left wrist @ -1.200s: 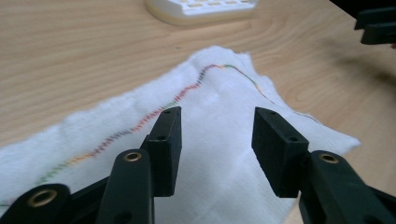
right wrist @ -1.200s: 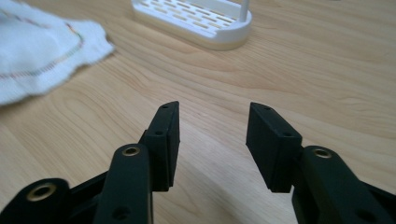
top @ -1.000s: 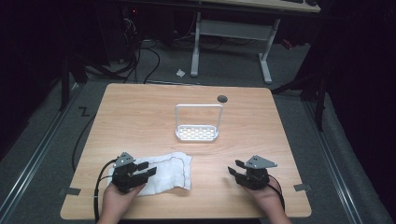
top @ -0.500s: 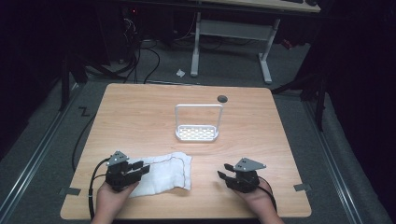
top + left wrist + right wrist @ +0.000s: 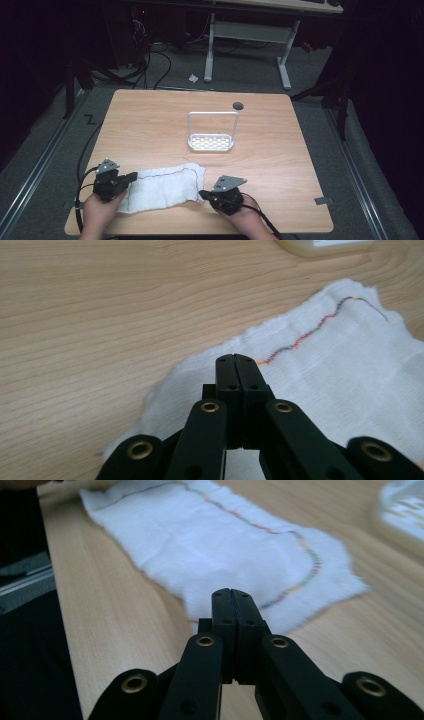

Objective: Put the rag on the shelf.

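Both tongs (image 5: pixel 131 176) (image 5: pixel 204 193) clenched on a white cloth (image 5: pixel 165 186) with multicoloured stitching.

Counter (image 5: pixel 150 125): pale wood-grain top, smooth, low sheen. Cloth (image 5: pixel 165 187): white woven fabric, soft, matt, loose fuzzy edges, with a wavy line of multicoloured stitching. Left tool (image 5: pixel 235 360) and right tool (image 5: pixel 232 594): matt black plastic-looking links, brass-coloured rivets. Rack (image 5: pixel 212 142): white, smooth, faintly glossy, perforated base. Floor (image 5: pixel 240 75): grey carpet, rough.
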A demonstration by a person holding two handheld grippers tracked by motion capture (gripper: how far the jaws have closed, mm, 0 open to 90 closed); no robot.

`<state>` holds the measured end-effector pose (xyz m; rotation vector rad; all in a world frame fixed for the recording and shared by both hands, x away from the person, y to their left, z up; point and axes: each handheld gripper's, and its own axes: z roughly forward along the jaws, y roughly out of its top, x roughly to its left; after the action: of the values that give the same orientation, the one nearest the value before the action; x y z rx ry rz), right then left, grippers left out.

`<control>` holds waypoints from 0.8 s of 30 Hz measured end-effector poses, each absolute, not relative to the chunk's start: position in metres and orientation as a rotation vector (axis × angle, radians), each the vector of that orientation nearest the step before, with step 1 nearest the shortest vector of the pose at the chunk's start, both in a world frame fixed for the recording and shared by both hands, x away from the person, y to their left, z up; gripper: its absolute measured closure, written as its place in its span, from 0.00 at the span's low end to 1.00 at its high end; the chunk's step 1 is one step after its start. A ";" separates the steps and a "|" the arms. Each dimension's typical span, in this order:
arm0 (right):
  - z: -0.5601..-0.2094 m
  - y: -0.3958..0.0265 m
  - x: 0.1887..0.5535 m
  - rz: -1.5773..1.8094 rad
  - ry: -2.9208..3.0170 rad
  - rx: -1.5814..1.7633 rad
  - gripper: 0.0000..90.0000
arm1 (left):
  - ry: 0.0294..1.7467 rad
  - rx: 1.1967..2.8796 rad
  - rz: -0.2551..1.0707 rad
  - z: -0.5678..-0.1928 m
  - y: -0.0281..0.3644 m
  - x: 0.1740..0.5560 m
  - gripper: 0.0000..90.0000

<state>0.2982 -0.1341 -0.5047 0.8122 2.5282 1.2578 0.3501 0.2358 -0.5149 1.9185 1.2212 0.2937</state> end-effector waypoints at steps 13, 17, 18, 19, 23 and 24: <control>-0.529 -0.120 0.298 1.071 2.616 0.813 1.00 | 1.376 1.816 0.282 -0.525 0.265 0.357 1.00; -0.529 -0.128 0.297 1.069 2.613 0.831 1.00 | 1.346 1.819 0.277 -0.524 0.260 0.356 0.96; -0.529 -0.131 0.297 1.065 2.611 0.840 1.00 | 1.331 1.825 0.278 -0.524 0.258 0.356 0.94; -0.528 -0.136 0.296 1.053 2.605 0.852 1.00 | 1.314 1.825 0.275 -0.524 0.256 0.356 0.90; -0.527 -0.148 0.296 1.023 2.595 0.868 1.00 | 1.196 1.829 0.234 -0.521 0.235 0.355 0.77; -0.527 -0.152 0.296 1.009 2.589 0.879 1.00 | 1.178 1.850 0.239 -0.521 0.230 0.354 0.76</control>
<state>0.2958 -0.1521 -0.5265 0.8792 2.5887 1.0089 0.3540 0.2298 -0.5209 1.8502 1.1780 0.2390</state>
